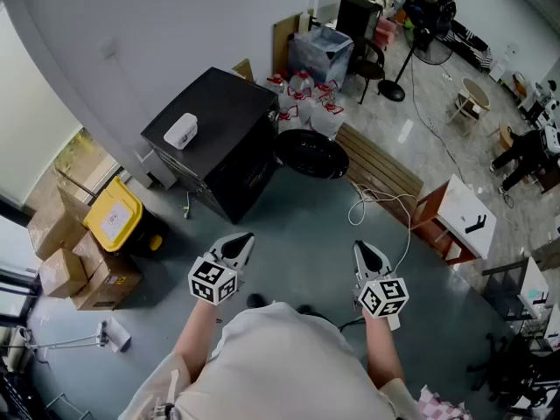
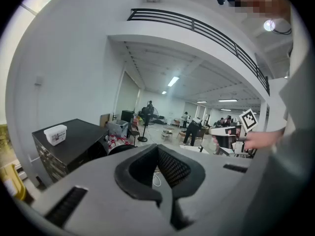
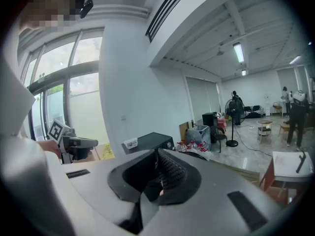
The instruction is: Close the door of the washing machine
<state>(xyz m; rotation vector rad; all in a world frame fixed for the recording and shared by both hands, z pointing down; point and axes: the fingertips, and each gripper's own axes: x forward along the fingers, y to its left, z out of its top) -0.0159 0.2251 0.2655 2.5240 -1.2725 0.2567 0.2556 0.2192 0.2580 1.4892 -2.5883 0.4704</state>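
Here, a yellow bin (image 1: pixel 114 217) and cardboard boxes (image 1: pixel 61 274) sit left of the black washing machine (image 1: pixel 214 143). The machine stands against the white wall (image 1: pixel 131 24) with a small white box (image 1: pixel 181 130) on its top. In front of the machine and well apart from it, the left claw (image 1: pixel 247 238) hangs with its jaws together and nothing between them. The machine's round door (image 1: pixel 311 154) stands swung open at its right front corner. Behind the door are red-capped bottles (image 1: pixel 304 94); right of it a white cable (image 1: pixel 378 206) loops on the floor (image 1: pixel 306 226). The right claw (image 1: pixel 361 247) is likewise closed and empty, well short of the door.
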